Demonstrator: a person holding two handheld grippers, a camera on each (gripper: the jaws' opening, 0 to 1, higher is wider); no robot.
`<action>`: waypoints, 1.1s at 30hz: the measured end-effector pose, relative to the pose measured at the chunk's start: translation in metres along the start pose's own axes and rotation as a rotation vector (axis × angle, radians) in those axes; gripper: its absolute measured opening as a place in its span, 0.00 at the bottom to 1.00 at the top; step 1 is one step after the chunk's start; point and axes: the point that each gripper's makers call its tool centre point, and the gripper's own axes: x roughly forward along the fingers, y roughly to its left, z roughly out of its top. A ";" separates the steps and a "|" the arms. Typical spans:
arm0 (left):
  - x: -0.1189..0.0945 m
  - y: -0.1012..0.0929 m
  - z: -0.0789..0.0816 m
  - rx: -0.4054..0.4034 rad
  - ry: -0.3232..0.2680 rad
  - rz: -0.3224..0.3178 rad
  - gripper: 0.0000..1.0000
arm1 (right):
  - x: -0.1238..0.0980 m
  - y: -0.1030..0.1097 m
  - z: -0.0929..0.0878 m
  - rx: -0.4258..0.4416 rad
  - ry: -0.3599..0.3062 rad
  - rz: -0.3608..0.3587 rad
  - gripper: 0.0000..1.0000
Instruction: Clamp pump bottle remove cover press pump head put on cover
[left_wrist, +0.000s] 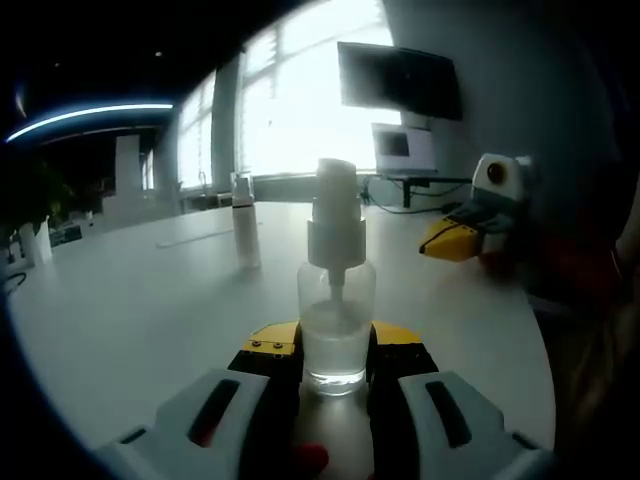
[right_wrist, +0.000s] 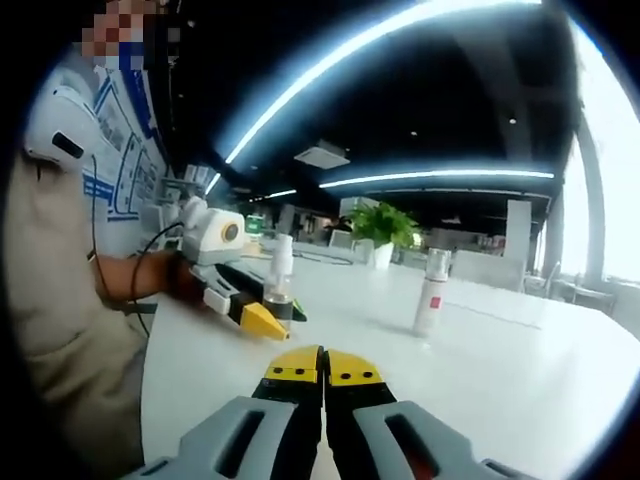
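The small clear glass pump bottle with a clear cover over its white pump head (left_wrist: 336, 300) stands upright on the white bench (left_wrist: 150, 320), clamped at its base between the left claw (left_wrist: 336, 352) jaws. The right claw (right_wrist: 323, 368) is empty, jaws pressed together, hanging above the bench well apart from the bottle. Step in hand: clamping looks done and the cover is still on. Next move likely calls for the right claw to spread its jaws, reach the cover and pull it straight up. A second white spray bottle with a red label (right_wrist: 431, 293) stands farther back.
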 end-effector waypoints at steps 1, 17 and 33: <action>0.000 0.000 0.000 0.000 0.000 0.000 0.16 | 0.000 0.000 0.000 -0.003 -0.001 0.000 0.00; 0.000 0.001 0.000 -0.001 0.000 0.006 0.16 | -0.004 -0.017 -0.004 -0.034 0.011 -0.074 0.03; 0.000 0.002 0.000 0.001 0.000 0.006 0.16 | -0.004 -0.031 0.012 -0.059 0.001 -0.182 0.11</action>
